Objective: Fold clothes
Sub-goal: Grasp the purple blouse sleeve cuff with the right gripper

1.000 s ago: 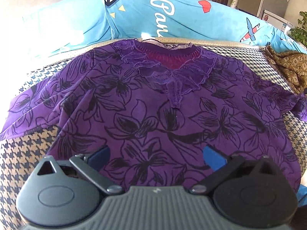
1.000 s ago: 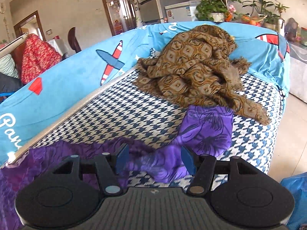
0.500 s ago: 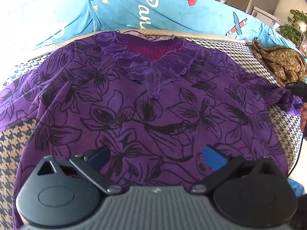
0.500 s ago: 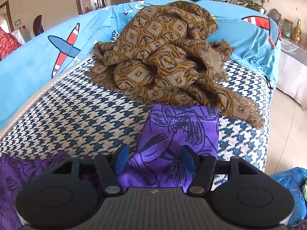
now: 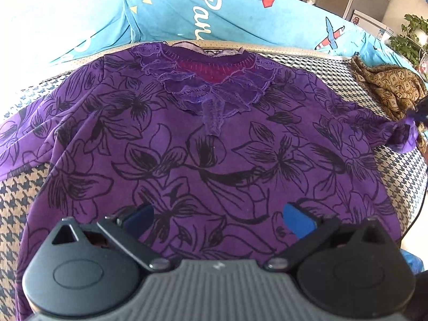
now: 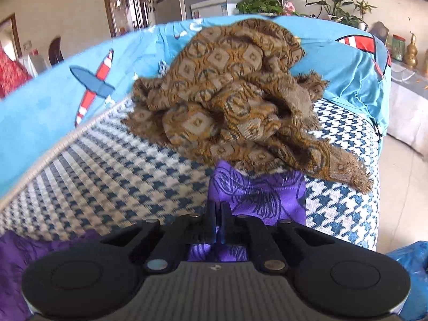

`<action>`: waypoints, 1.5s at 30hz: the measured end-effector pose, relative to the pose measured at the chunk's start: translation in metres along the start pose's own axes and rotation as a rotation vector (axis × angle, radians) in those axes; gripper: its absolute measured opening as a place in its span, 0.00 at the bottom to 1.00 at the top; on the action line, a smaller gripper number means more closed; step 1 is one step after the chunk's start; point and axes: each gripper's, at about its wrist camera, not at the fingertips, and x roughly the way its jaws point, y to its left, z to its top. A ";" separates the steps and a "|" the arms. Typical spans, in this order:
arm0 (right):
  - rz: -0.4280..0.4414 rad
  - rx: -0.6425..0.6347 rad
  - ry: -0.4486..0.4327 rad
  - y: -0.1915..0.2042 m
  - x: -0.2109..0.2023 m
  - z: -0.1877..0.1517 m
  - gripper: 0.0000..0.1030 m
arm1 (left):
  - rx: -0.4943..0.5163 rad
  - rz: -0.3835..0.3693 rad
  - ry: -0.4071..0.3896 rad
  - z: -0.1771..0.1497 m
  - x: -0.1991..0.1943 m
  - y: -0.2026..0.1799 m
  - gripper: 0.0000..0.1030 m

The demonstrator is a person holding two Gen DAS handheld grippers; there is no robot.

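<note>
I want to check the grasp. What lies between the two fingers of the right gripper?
In the right wrist view, the right gripper is shut on the purple sleeve; only that cloth lies between its fingers.

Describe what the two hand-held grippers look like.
Both match: a ribbed grey body with a small white mark, flanked by two rounded black housings carrying oval recesses, and black linkage arms on silver pivot pins. The left hand-held gripper has blue finger pads. On the right hand-held gripper the fingers look black.

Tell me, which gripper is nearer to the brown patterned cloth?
Right. The right gripper grips the purple sleeve just before the brown patterned cloth; the left gripper hovers over the shirt's hem, far away.
</note>
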 end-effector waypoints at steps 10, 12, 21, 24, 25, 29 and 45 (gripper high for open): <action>-0.085 0.234 -0.101 -0.046 -0.062 0.023 0.08 | 0.031 0.019 -0.019 -0.004 -0.001 -0.003 1.00; -0.137 0.270 -0.027 -0.062 -0.055 0.018 0.10 | 0.042 0.023 -0.034 -0.004 -0.005 -0.004 1.00; -0.112 0.388 0.107 -0.105 -0.034 -0.004 0.24 | 0.049 0.047 -0.043 -0.007 -0.009 0.000 1.00; -0.065 0.442 0.136 -0.108 -0.027 -0.008 0.28 | 0.036 0.048 -0.037 -0.007 -0.006 0.002 1.00; -0.056 0.464 0.137 -0.110 -0.025 -0.009 0.31 | 0.031 0.046 -0.033 -0.007 -0.005 0.003 1.00; -0.052 0.485 0.150 -0.114 -0.018 -0.011 0.41 | 0.016 0.036 -0.019 -0.006 0.000 0.003 1.00; -0.061 0.404 0.118 -0.104 0.007 -0.007 0.63 | 0.040 0.030 -0.006 -0.005 0.010 -0.009 1.00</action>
